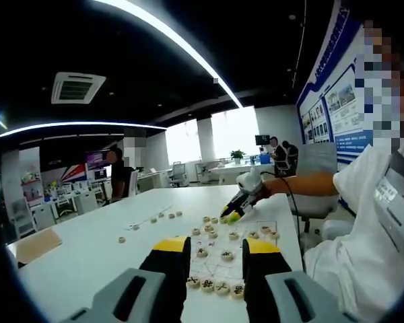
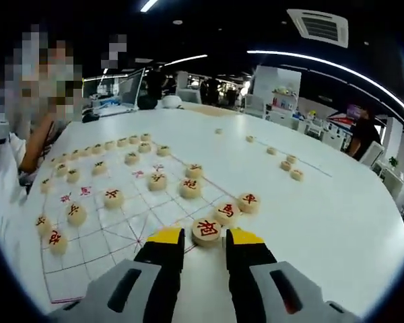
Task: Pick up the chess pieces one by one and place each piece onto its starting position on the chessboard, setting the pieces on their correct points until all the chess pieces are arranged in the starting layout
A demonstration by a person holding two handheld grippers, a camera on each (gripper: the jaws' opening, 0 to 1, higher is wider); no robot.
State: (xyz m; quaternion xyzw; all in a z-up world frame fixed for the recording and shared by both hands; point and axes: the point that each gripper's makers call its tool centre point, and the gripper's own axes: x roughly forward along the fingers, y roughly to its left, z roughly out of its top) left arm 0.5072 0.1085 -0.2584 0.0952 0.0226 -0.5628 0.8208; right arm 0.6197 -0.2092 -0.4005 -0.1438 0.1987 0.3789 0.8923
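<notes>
You are bracketing a red xiangqi piece [image 2: 207, 230] at the chessboard [image 2: 121, 232] edge with right gripper [image 2: 205, 243] jaws apart | left gripper [image 1: 215, 250] jaws apart, hovering | many pieces placed; loose pieces [image 2: 288, 165] waiting on desk [image 2: 323, 222]

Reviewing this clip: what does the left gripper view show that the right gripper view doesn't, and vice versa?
Left gripper view: the right gripper seen from across the chessboard, its tips down among the pieces, and the open left gripper. Right gripper view: readable red characters, with one red-marked piece at its jaw tips. Both: the white table, the board, and loose pieces beside it.
</notes>
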